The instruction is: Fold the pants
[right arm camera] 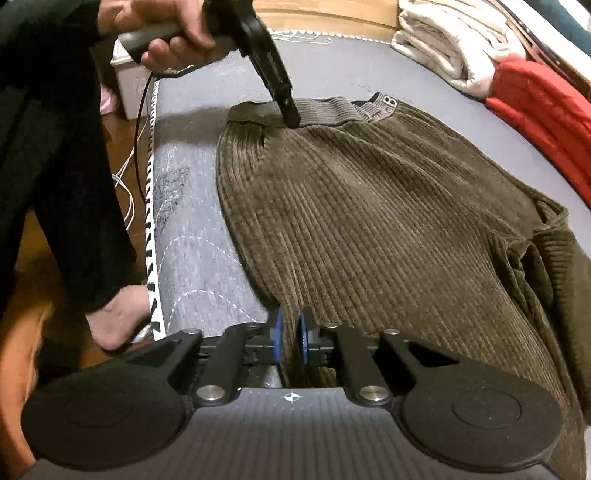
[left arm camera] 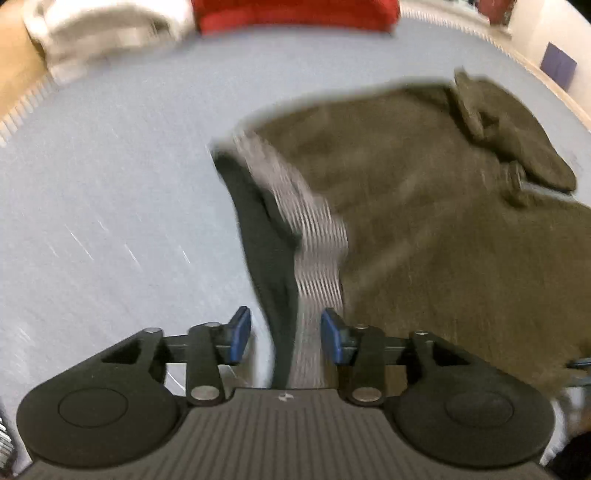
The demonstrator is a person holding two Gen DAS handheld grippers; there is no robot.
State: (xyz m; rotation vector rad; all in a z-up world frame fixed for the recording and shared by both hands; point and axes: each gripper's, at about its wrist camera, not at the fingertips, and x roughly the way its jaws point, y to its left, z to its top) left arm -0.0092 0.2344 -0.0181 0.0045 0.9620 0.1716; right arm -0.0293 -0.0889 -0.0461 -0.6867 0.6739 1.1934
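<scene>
Brown corduroy pants [right arm camera: 369, 221] lie spread on a grey quilted mat [right arm camera: 192, 236], waistband [right arm camera: 325, 110] at the far end.

Right gripper [right arm camera: 290, 341]: jaws pressed nearly together, pinching the near edge of the pants.

Left gripper [left arm camera: 286, 334]: jaws spread, waistband between the pads, which do not press on it; view blurred. Seen from the right wrist, it points down onto the waistband, held by a hand [right arm camera: 166, 29].

Around: folded white cloth [right arm camera: 439, 48] and a red cushion [right arm camera: 543, 110] at the mat's far corner, clear of the pants. Bare foot [right arm camera: 118, 325], white cable [right arm camera: 125, 192] and a white box [right arm camera: 129, 88] on the floor beside the mat.
</scene>
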